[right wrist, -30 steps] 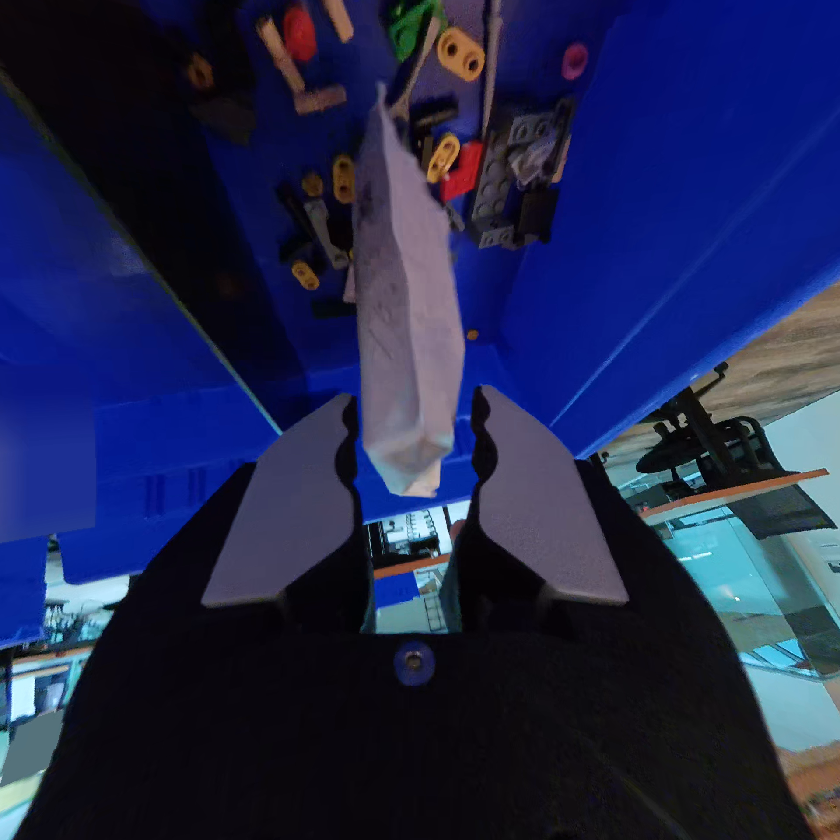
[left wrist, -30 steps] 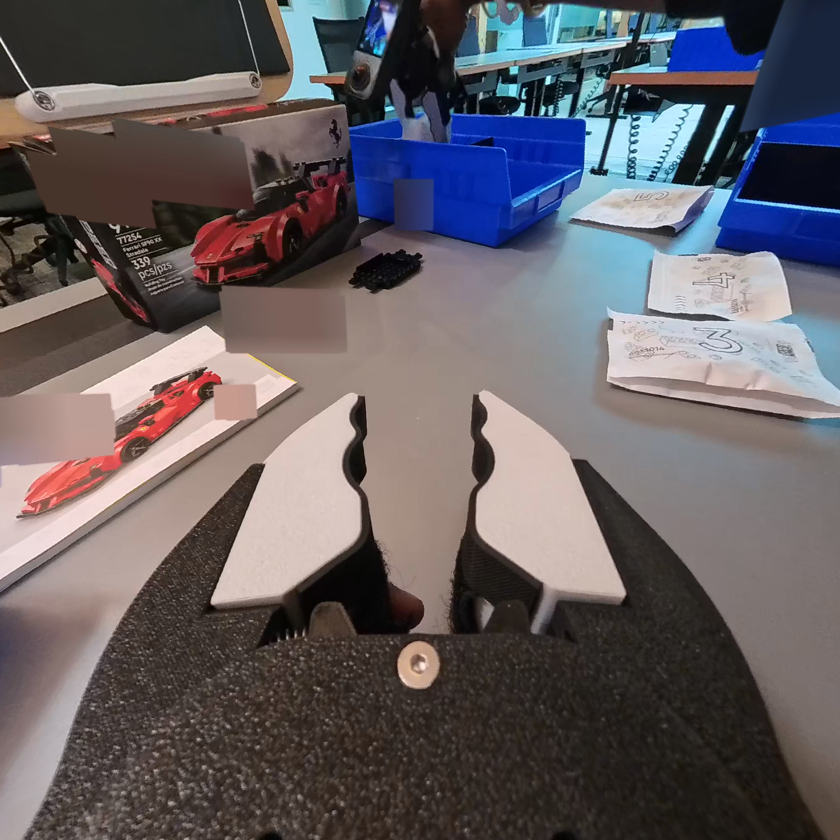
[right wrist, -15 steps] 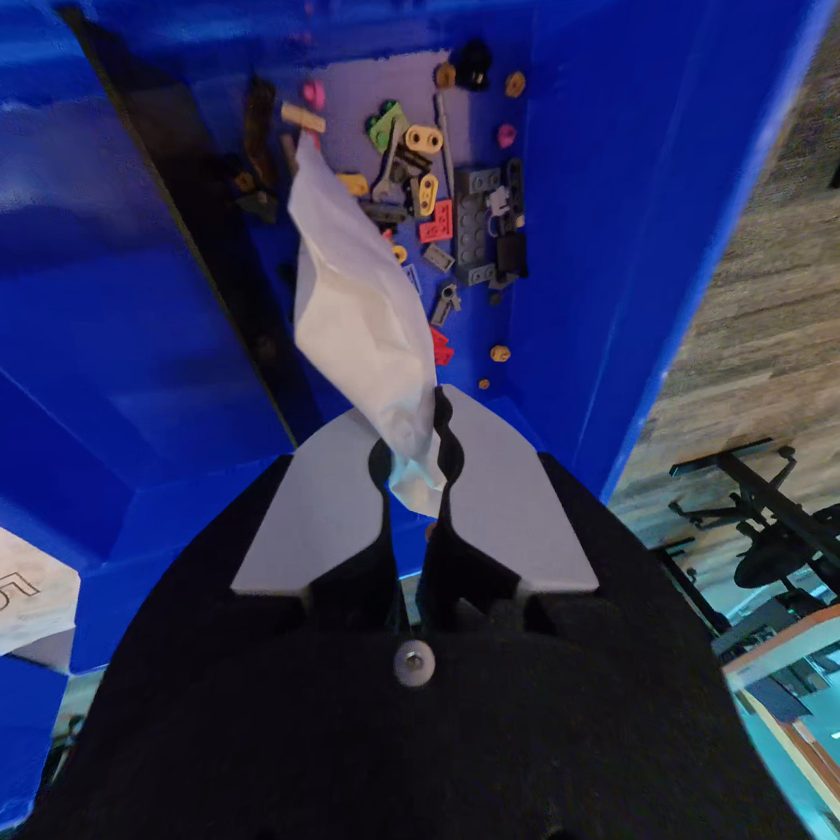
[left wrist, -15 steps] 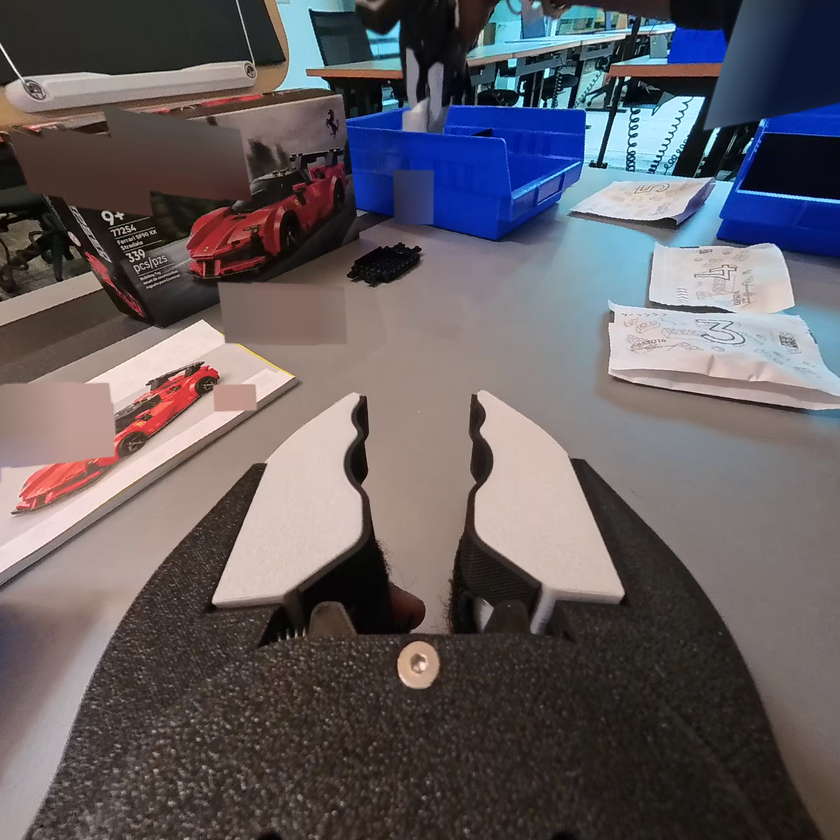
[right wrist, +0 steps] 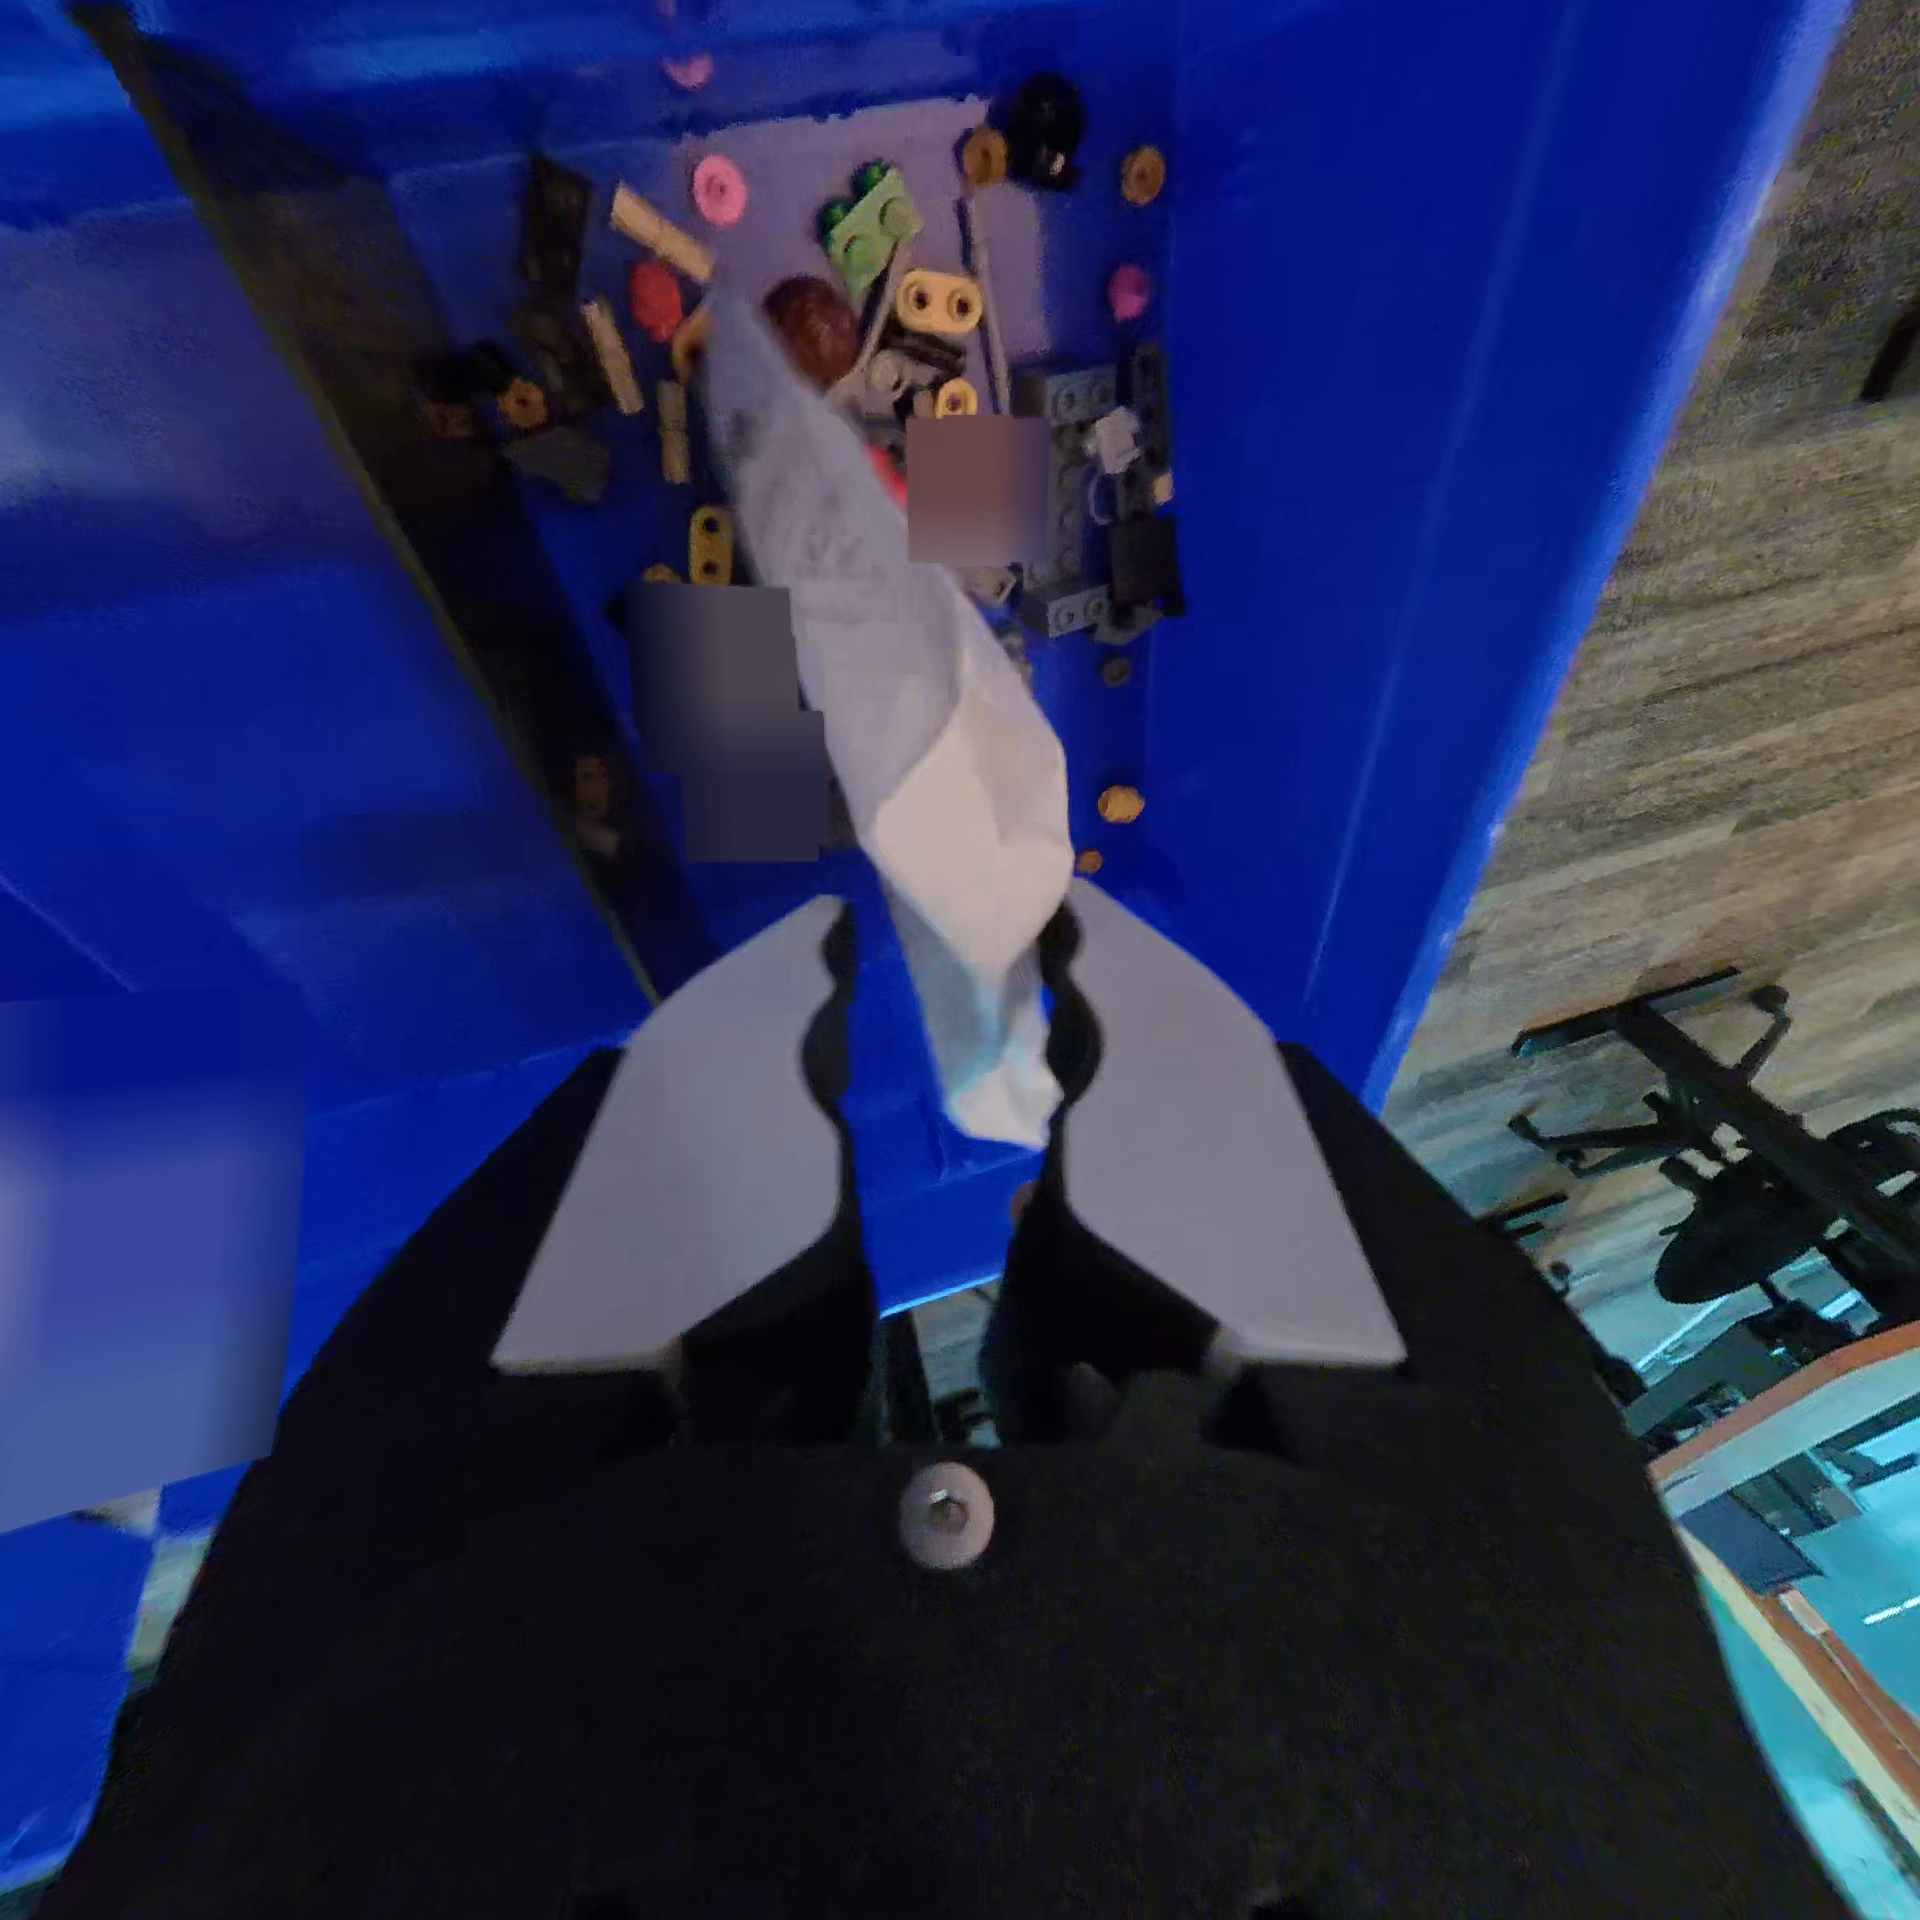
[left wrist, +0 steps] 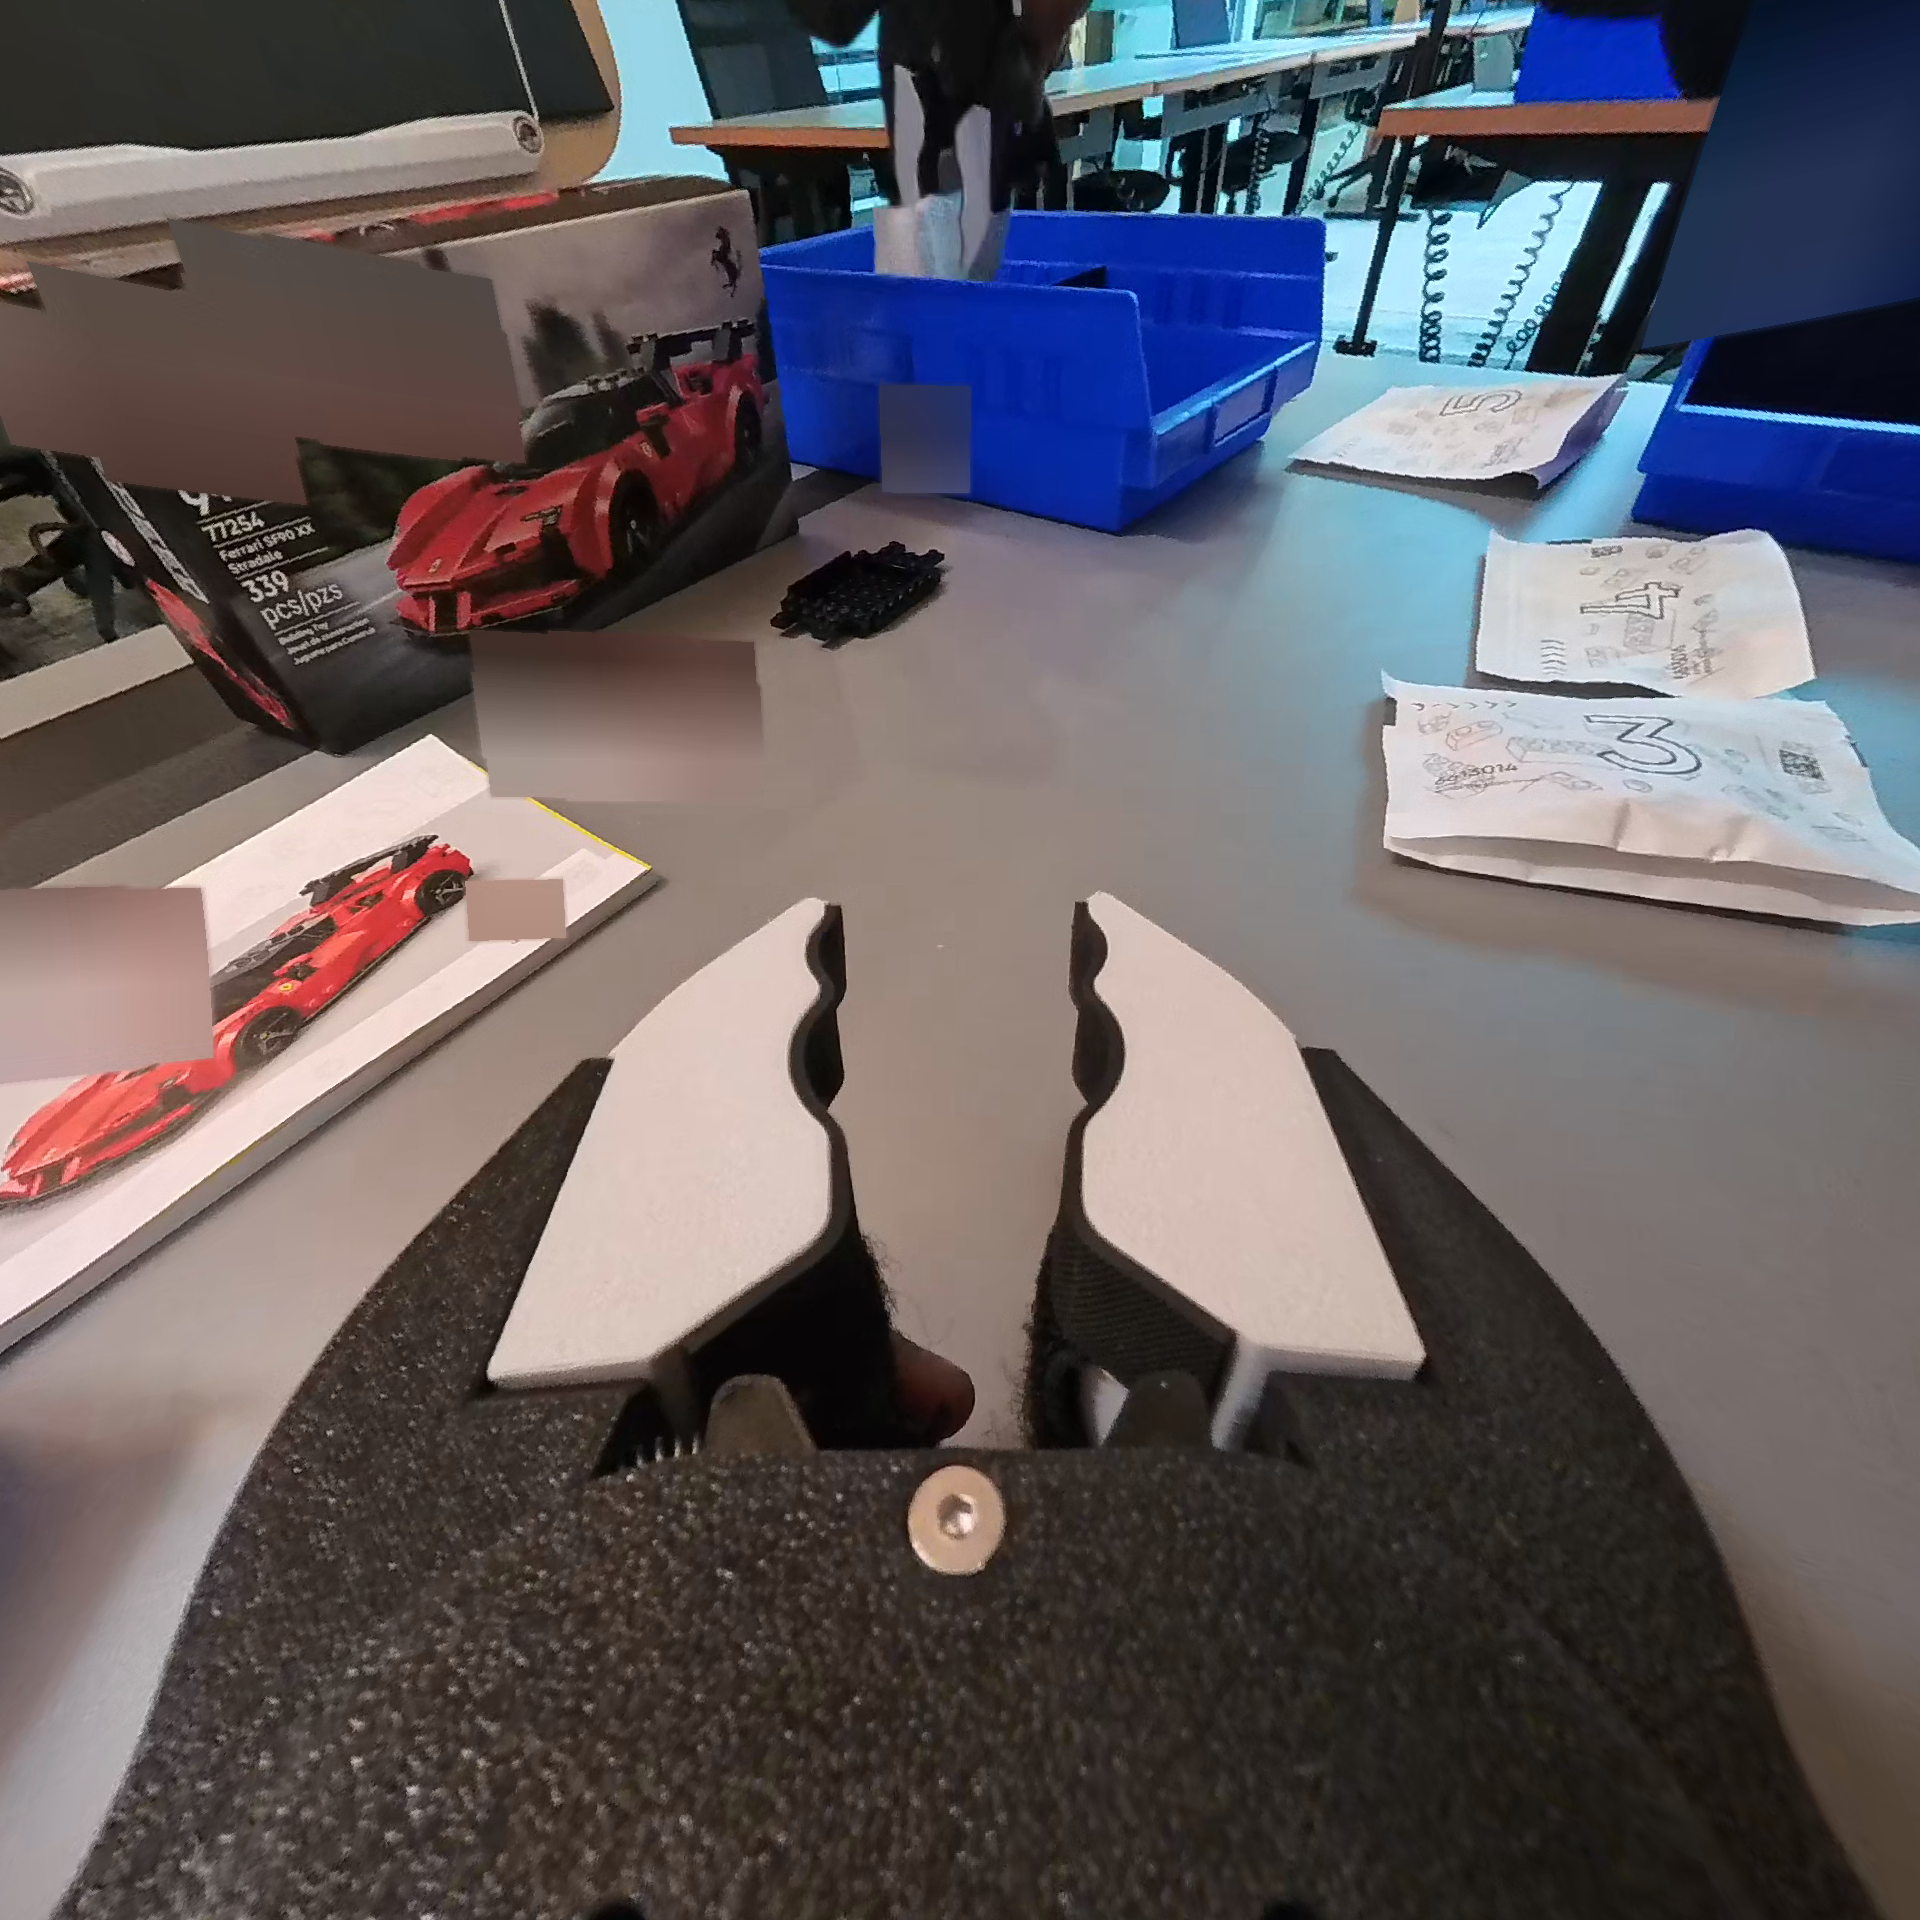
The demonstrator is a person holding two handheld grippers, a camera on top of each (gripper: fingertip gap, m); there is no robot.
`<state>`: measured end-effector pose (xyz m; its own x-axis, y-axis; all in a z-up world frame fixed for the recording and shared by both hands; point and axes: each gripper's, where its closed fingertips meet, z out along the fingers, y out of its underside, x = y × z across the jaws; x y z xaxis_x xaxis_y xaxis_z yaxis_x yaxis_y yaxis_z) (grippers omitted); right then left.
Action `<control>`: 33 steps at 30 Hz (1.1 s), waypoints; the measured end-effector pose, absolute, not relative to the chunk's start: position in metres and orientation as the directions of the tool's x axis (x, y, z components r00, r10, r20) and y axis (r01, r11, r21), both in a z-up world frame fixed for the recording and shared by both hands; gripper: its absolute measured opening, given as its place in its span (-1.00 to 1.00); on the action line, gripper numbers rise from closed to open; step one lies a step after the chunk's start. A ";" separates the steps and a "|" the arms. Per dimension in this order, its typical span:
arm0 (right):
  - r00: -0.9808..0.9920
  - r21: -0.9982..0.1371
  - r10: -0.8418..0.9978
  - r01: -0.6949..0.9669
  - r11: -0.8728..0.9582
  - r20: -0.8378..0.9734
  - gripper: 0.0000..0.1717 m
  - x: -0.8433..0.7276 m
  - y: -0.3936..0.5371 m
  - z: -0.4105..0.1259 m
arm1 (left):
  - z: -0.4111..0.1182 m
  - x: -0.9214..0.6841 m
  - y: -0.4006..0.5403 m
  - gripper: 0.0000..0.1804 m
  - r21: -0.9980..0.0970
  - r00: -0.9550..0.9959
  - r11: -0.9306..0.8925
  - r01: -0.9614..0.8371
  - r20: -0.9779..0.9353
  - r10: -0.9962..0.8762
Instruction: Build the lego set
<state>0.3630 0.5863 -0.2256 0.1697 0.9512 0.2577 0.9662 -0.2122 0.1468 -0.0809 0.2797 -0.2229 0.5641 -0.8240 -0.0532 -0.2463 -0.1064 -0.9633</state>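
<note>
Two tools showed: the left tool (left wrist: 951,914) hung released and bare over the worktop (left wrist: 1039,727), while the right tool (right wrist: 951,914) stood parted, a white bag (right wrist: 966,831) leaning against one finger above the bin (right wrist: 1351,416) of loose bricks (right wrist: 1081,416).

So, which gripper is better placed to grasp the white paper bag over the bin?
Right: the right gripper's open fingers flank the white paper bag; the left gripper hangs over the table, far off.
</note>
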 end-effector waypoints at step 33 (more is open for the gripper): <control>0.385 -0.961 0.893 -0.234 -0.148 -0.232 -0.94 0.267 0.441 -0.003 | -0.149 -0.069 0.263 -0.40 -0.990 0.514 0.086 -0.113 -0.132 -0.848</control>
